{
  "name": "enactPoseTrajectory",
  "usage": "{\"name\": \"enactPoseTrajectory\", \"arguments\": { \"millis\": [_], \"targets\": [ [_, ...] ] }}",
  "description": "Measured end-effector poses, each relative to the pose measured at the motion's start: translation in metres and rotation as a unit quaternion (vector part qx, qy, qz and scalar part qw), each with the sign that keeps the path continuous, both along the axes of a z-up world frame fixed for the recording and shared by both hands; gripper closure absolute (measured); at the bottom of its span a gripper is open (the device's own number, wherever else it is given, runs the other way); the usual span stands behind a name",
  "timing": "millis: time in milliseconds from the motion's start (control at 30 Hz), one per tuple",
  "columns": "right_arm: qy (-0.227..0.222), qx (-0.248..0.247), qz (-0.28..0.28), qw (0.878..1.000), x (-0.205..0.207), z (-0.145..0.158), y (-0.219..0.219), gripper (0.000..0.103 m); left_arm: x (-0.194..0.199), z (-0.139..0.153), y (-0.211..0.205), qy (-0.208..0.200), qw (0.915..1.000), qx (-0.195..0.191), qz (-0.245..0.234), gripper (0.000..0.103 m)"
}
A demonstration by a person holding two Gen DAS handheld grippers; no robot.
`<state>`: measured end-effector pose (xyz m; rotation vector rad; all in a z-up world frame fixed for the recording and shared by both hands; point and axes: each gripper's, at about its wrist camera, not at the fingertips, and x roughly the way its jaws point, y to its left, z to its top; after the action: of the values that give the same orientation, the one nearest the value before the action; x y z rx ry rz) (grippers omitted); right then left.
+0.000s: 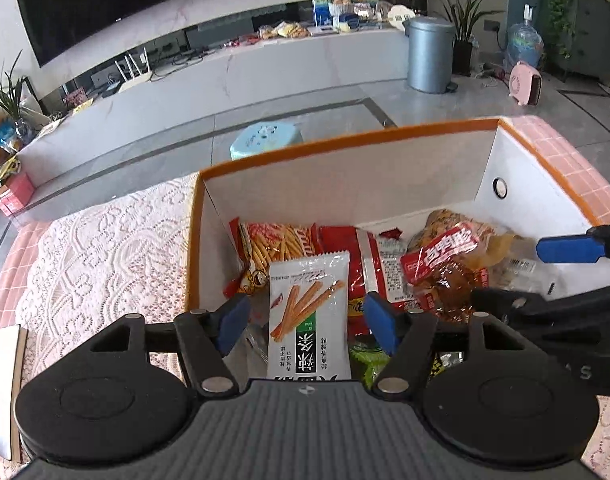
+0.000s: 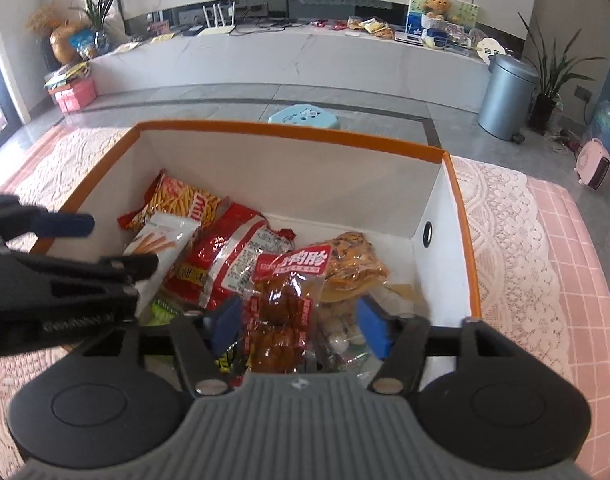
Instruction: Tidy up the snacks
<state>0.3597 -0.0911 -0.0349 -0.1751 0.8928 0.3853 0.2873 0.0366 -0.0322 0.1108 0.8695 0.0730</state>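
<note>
An orange-rimmed white box [image 1: 345,148] [image 2: 289,130] holds several snack packets. My left gripper [image 1: 307,320] stands open over its near left side. A white packet with stick pictures [image 1: 309,280] [image 2: 161,240] lies between its blue pads without touching them. My right gripper [image 2: 299,326] is open too, over the near right side. A clear packet of brown meat with a red label [image 2: 283,320] [image 1: 441,264] lies loose between its pads. A red bag of pretzel sticks [image 1: 273,244] [image 2: 185,200] and a red-and-white bag [image 2: 225,256] lie further back. Each view shows the other gripper's blue finger [image 1: 565,250] [image 2: 65,226] at its edge.
The box stands on a white lace cloth [image 1: 105,248] [image 2: 505,240] over a pink checked table [image 2: 577,280]. A book [image 1: 1,384] lies at the table's near left. Beyond the table are a light blue stool [image 1: 265,140], grey floor and a metal bin [image 1: 431,56].
</note>
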Motion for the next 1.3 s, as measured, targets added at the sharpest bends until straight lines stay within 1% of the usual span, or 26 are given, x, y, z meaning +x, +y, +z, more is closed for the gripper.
{"name": "enactPoseTrajectory", "arguments": {
  "millis": [33, 67, 133, 267, 367, 400, 467, 600, 667, 800, 867, 900, 1000, 1100, 1167, 1300],
  "targets": [
    [0.001, -0.002, 0.000, 1.000, -0.001, 0.001, -0.001, 0.035, -0.002, 0.002, 0.000, -0.001, 1.0000, -0.003, -0.001, 0.026],
    [0.002, -0.004, -0.001, 1.000, -0.003, 0.002, -0.002, 0.032, -0.005, 0.003, 0.001, -0.003, 1.0000, -0.006, -0.002, 0.025],
    [0.002, -0.004, -0.003, 1.000, -0.008, 0.005, -0.005, 0.029, -0.013, 0.007, 0.000, -0.012, 0.9999, -0.012, 0.002, 0.026],
    [-0.018, 0.004, -0.006, 1.000, -0.025, 0.017, -0.013, 0.027, -0.034, 0.024, -0.003, -0.052, 0.9984, -0.022, -0.002, 0.025],
    [-0.039, 0.008, -0.008, 0.999, -0.041, 0.033, -0.019, 0.025, -0.051, 0.041, -0.008, -0.080, 0.9966, -0.021, -0.004, 0.026],
    [-0.047, 0.010, -0.008, 0.999, -0.046, 0.038, -0.021, 0.024, -0.058, 0.047, -0.010, -0.091, 0.9957, -0.019, -0.002, 0.026],
    [-0.066, 0.017, -0.008, 0.998, -0.060, 0.051, -0.026, 0.016, -0.072, 0.059, -0.014, -0.112, 0.9936, -0.014, -0.001, 0.025],
    [-0.109, 0.033, -0.008, 0.993, -0.090, 0.078, -0.037, 0.012, -0.102, 0.081, -0.023, -0.159, 0.9872, -0.010, 0.005, 0.023],
    [-0.132, 0.038, -0.011, 0.990, -0.106, 0.090, -0.041, 0.007, -0.116, 0.089, -0.026, -0.179, 0.9838, -0.007, 0.010, 0.021],
    [-0.179, 0.053, -0.016, 0.982, -0.142, 0.111, -0.052, 0.004, -0.144, 0.101, -0.036, -0.225, 0.9733, 0.033, 0.030, 0.017],
    [-0.202, 0.056, -0.021, 0.978, -0.160, 0.117, -0.056, 0.004, -0.157, 0.104, -0.038, -0.245, 0.9677, 0.042, 0.041, 0.013],
    [-0.215, 0.055, -0.024, 0.975, -0.170, 0.120, -0.057, 0.004, -0.162, 0.105, -0.040, -0.252, 0.9658, 0.044, 0.043, 0.013],
    [-0.243, 0.050, -0.032, 0.968, -0.194, 0.121, -0.062, 0.004, -0.175, 0.103, -0.043, -0.259, 0.9632, 0.056, 0.047, 0.013],
    [-0.259, 0.047, -0.042, 0.964, -0.215, 0.118, -0.065, 0.004, -0.184, 0.097, -0.043, -0.259, 0.9628, 0.060, 0.050, 0.012],
    [-0.264, 0.049, -0.049, 0.962, -0.227, 0.114, -0.067, 0.004, -0.192, 0.091, -0.041, -0.248, 0.9659, 0.055, 0.051, 0.009],
    [-0.266, 0.049, -0.060, 0.961, -0.243, 0.102, -0.068, 0.003, -0.198, 0.072, -0.031, -0.214, 0.9748, 0.021, 0.060, 0.009]
  ]
}}
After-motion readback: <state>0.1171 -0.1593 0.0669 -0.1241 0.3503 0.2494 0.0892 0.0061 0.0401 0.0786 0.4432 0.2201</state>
